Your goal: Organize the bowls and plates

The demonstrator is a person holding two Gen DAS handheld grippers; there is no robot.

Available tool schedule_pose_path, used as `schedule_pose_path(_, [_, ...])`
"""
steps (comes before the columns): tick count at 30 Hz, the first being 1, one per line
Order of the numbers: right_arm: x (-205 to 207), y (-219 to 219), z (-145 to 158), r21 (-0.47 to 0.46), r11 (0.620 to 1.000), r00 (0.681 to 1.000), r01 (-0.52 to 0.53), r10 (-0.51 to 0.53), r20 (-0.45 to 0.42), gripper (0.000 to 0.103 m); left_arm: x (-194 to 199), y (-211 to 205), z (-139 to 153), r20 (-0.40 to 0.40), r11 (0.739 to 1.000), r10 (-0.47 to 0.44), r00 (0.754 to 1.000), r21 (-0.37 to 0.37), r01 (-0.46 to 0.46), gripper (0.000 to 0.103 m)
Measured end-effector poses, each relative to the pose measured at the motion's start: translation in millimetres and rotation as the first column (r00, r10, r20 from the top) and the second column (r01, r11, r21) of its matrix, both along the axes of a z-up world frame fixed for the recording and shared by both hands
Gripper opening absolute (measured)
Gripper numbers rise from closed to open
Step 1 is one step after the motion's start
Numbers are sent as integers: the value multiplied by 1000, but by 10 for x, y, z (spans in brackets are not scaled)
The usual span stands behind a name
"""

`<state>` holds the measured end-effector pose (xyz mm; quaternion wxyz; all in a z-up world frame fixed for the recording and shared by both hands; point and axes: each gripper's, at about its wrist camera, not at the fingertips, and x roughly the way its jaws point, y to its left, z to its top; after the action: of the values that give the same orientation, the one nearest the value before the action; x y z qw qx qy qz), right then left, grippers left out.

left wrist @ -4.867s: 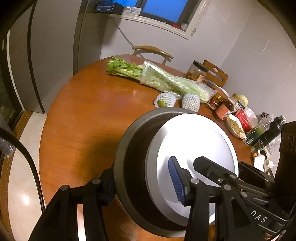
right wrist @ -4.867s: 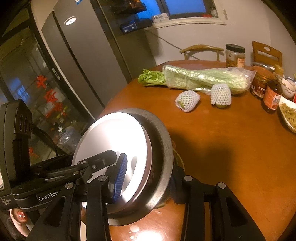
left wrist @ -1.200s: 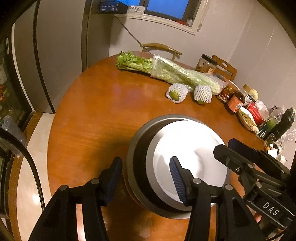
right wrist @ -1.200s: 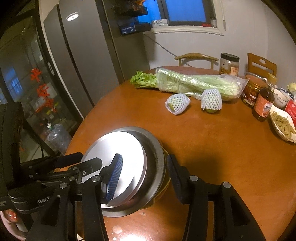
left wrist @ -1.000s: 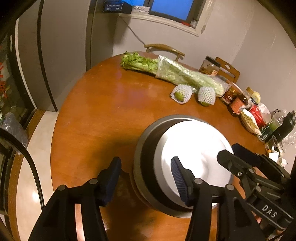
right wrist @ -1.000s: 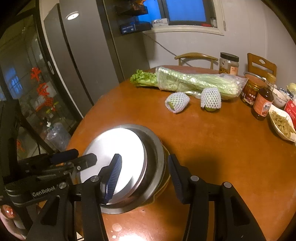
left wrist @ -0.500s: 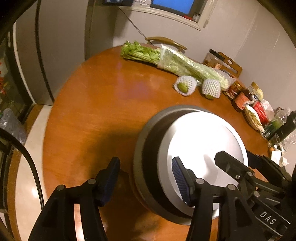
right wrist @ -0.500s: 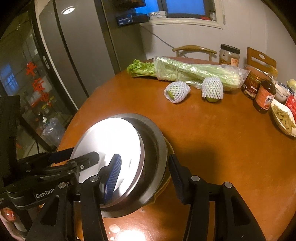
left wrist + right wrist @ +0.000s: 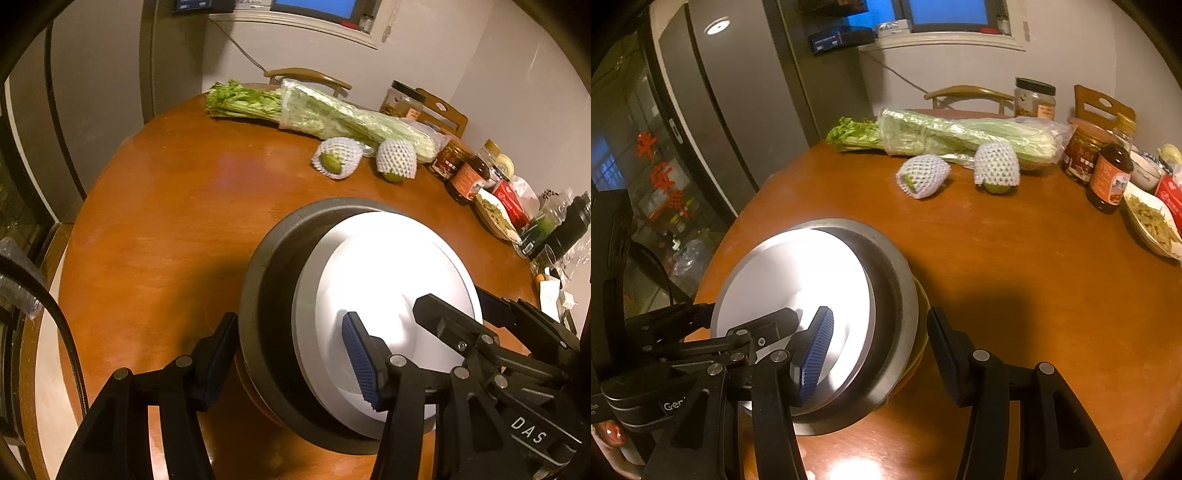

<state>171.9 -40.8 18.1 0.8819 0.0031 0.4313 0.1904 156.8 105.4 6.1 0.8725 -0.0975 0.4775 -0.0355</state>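
Note:
A stack of dishes stands on the round wooden table (image 9: 155,229): a white plate (image 9: 388,280) lies in a dark grey bowl (image 9: 269,295), with a yellow dish (image 9: 921,306) showing under them. My left gripper (image 9: 288,354) is open and straddles the stack's near rim, one blue pad over the white plate, the other finger just outside the grey wall. From the opposite side my right gripper (image 9: 879,350) is open and straddles the rim the same way, its outer finger clear of the yellow dish. Neither pair of pads presses on anything.
Bagged celery (image 9: 332,114) and two net-wrapped fruits (image 9: 336,157) lie at the table's far side. Jars, sauce bottles (image 9: 1110,179) and a dish of greens (image 9: 1152,221) crowd the right edge. Chairs stand behind the table, a grey fridge (image 9: 713,92) to the left.
The left gripper has come in toward the stack, so its outer finger now sits close to the grey rim. The right gripper and the dishes have stayed where they were.

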Motion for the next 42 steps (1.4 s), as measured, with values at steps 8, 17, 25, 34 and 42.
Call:
schedule_pose_path(8, [-11,-241,1,9,999,999,39,-39,-1,54,62,-236,2,-3,999,-37,999,4,37,57])
schedule_pose_path(17, [-36,-475,8,16,997,997,72,-71,-4,54,101,-463,14,-6,997,-69,998,16,69,57])
schedule_pose_path(25, [-78,-660,24,18,995,995,97,-97,2,54,125,-648,12,-7,995,-91,996,29,91,57])
schedule_pose_path(34, [-118,-856,32,15,992,992,127,-127,3,54,144,-872,21,-7,992,-121,993,46,121,57])
schedule_pose_path(42, [-156,-999,51,7,989,989,147,-148,7,54,136,-1010,21,-9,989,-138,990,54,138,57])
